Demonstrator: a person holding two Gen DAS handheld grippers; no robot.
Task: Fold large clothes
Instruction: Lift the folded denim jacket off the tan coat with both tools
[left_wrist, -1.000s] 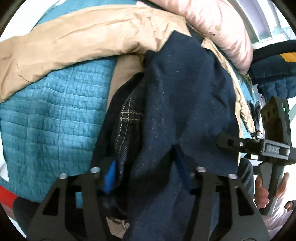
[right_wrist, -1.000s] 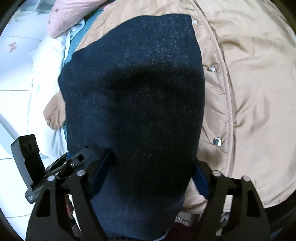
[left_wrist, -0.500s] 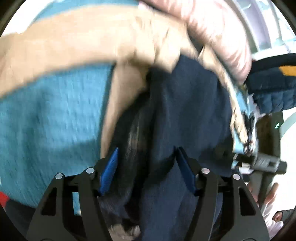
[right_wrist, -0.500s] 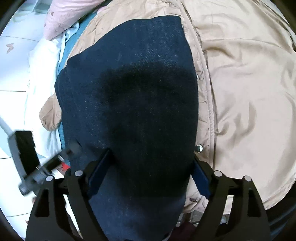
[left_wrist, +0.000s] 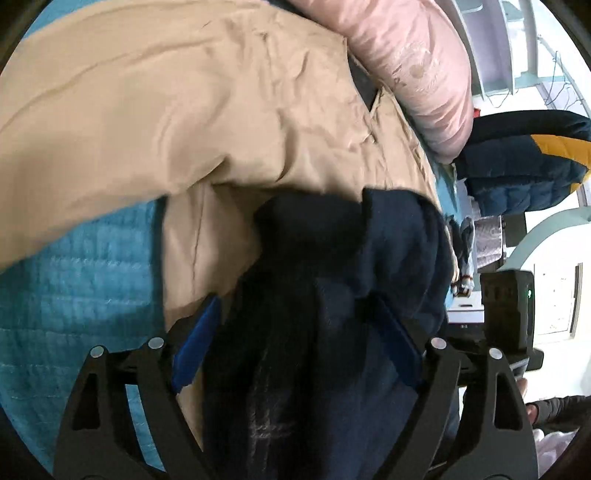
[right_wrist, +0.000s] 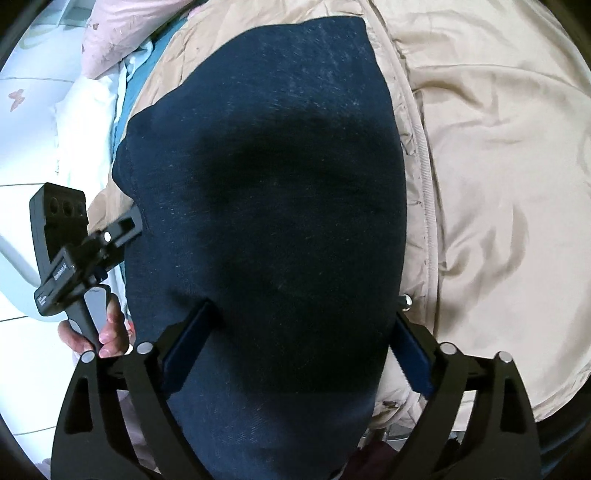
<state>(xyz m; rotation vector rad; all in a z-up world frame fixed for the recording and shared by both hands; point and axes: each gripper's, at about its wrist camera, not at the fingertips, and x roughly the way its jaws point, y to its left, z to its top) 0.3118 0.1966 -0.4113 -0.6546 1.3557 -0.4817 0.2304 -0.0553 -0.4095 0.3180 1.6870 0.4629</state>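
Observation:
A dark navy garment (right_wrist: 280, 206) lies over a tan jacket (right_wrist: 498, 166) on the bed. In the right wrist view it fills the middle and passes between the wide-apart fingers of my right gripper (right_wrist: 299, 339). In the left wrist view the same navy garment (left_wrist: 332, 295) is bunched, with plaid lining showing, and runs between the spread fingers of my left gripper (left_wrist: 295, 332). The tan jacket (left_wrist: 184, 110) spreads beyond it. The left gripper's body (right_wrist: 74, 258) shows at the left of the right wrist view, held in a hand.
A teal quilted bedspread (left_wrist: 74, 277) lies under the clothes. A pink pillow (left_wrist: 406, 62) sits at the far side. A navy and yellow padded jacket (left_wrist: 524, 158) hangs at the right. White bedding (right_wrist: 85, 122) and a tiled floor lie at the left.
My left gripper has moved forward along the navy garment, which is now more bunched, and the tan jacket fills more of its view. The right gripper's jaws have spread a little.

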